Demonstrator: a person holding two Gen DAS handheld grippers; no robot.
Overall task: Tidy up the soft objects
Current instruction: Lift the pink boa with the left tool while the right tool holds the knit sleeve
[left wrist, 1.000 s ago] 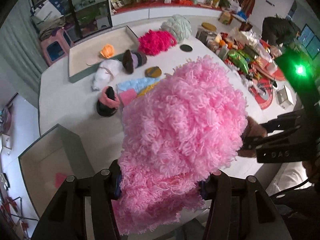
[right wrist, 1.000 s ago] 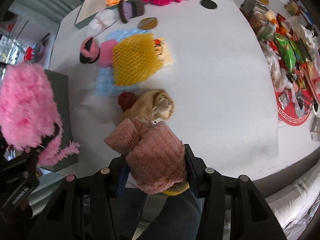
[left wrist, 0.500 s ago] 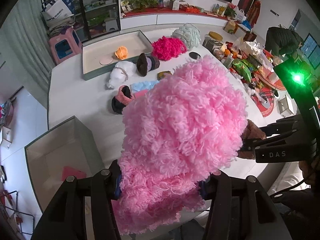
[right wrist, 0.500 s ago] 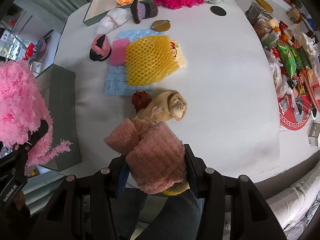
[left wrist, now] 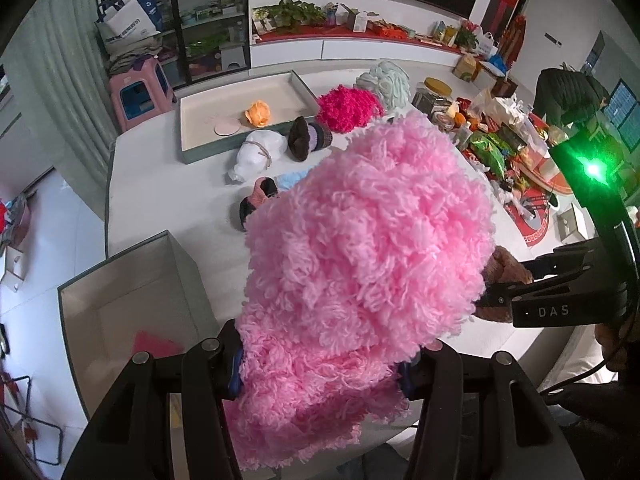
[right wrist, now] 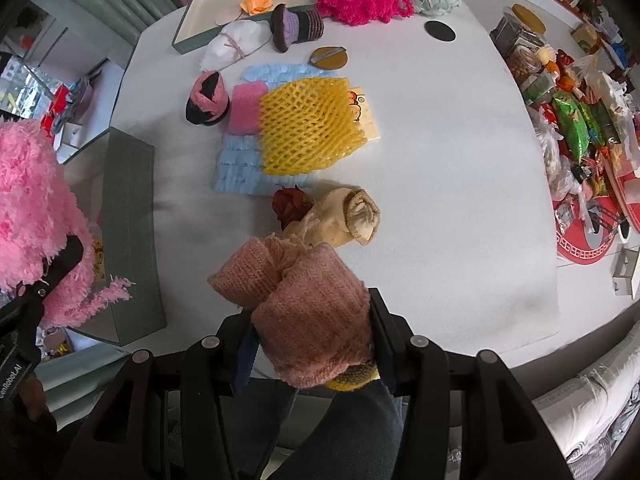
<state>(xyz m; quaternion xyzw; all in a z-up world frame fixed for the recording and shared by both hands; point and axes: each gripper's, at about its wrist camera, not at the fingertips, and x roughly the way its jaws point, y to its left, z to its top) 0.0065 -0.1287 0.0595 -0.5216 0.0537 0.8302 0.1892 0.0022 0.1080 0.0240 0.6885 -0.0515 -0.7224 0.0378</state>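
The left gripper [left wrist: 324, 364] is clamped on a fluffy pink yarn bundle [left wrist: 360, 248] above and beside an open grey box [left wrist: 120, 300], while the right gripper [right wrist: 312, 344] grips a pink knitted sock [right wrist: 304, 304] with a cream sock [right wrist: 340, 220] on the table [right wrist: 440, 160] just beyond its fingertips.

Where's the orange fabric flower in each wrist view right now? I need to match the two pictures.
Left wrist view: the orange fabric flower lies inside the shallow tray, upper centre-left.
Right wrist view: the same flower is at the top edge, left of centre, in that tray.
Shared landmark: the hot-pink fluffy yarn piece beside the tray.
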